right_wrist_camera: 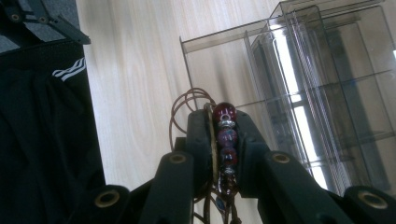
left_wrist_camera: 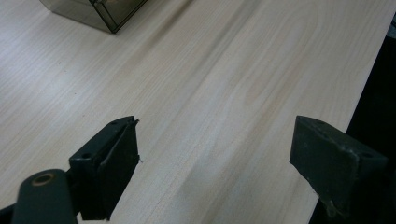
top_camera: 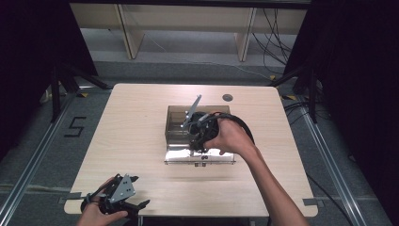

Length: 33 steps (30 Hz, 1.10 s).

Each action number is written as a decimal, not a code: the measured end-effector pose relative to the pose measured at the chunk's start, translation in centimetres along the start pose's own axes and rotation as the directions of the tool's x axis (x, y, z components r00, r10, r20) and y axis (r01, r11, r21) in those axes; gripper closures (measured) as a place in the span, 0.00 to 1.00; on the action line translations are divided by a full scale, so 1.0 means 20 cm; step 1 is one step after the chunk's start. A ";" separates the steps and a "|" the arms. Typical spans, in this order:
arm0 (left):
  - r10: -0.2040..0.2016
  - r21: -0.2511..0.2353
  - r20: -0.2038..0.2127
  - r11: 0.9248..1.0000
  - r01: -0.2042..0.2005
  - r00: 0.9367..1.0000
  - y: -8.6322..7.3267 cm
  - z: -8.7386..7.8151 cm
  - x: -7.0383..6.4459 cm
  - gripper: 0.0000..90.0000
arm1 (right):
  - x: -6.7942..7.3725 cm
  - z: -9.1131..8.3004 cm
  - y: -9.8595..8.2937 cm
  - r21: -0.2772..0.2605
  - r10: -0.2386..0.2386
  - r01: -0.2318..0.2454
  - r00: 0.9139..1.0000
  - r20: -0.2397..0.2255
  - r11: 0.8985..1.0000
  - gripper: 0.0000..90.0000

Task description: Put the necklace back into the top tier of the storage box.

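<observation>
Over the box (top_camera: 175, 123), right hand (top_camera: 230, 137) tilts gripper (top_camera: 203, 129).

1. The left gripper (top_camera: 123, 203) is black, with a grey three-cornered plate on top dotted with small holes
2. In the left gripper view its two jaws are blocky black pads with small screw holes; a brass-ringed pivot sits lower left
3. The right gripper (right_wrist_camera: 224, 140) has black arms with brass-ringed pivots
4. A black cable loops from it
5. The forearms are bare
6. A black garment carries white stripes
</observation>
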State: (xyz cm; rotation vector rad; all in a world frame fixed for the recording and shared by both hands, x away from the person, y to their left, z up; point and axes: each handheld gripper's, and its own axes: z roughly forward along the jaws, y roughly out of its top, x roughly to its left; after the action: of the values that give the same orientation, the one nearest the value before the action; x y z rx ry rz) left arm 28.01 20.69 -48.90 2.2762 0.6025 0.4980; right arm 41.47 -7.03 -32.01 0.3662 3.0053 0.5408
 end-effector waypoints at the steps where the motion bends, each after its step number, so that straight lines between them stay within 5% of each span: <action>1: 0.000 0.000 0.000 1.000 0.000 1.000 0.00 0.00 0.00 0.17 | 0.00 0.00 0.00 0.000 0.000 0.000 1.000 0.000 1.000 0.89; 4: 0.007 0.008 -0.002 1.000 -0.007 1.000 0.00 -0.01 0.00 0.17 | -0.02 0.03 0.02 0.011 0.030 -0.030 0.999 -0.024 0.999 0.89; 6: 0.004 0.004 0.004 1.000 -0.004 1.000 0.00 -0.01 0.00 0.17 | -0.05 0.06 0.02 0.020 0.006 -0.006 1.000 -0.019 1.000 0.89; 7: 0.006 0.005 0.002 1.000 -0.006 1.000 0.00 -0.01 0.00 0.17 | -0.06 0.08 0.03 0.030 0.050 -0.050 0.998 -0.030 0.998 0.89; 15: 0.011 0.010 -0.001 1.000 -0.011 1.000 0.00 -0.01 0.00 0.17 | -0.14 0.17 0.04 0.065 0.050 -0.048 0.998 -0.031 0.997 0.89; 33: 0.000 -0.009 0.006 1.000 0.000 1.000 0.00 0.00 -0.01 0.17 | -0.18 0.39 -0.03 0.157 0.083 -0.068 0.992 -0.091 0.985 0.88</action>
State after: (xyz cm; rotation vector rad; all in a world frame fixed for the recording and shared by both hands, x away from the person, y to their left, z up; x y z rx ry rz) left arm 27.92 20.62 -48.89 2.2690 0.5960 0.4927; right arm 45.70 -5.84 -39.46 0.4793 3.1480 0.3411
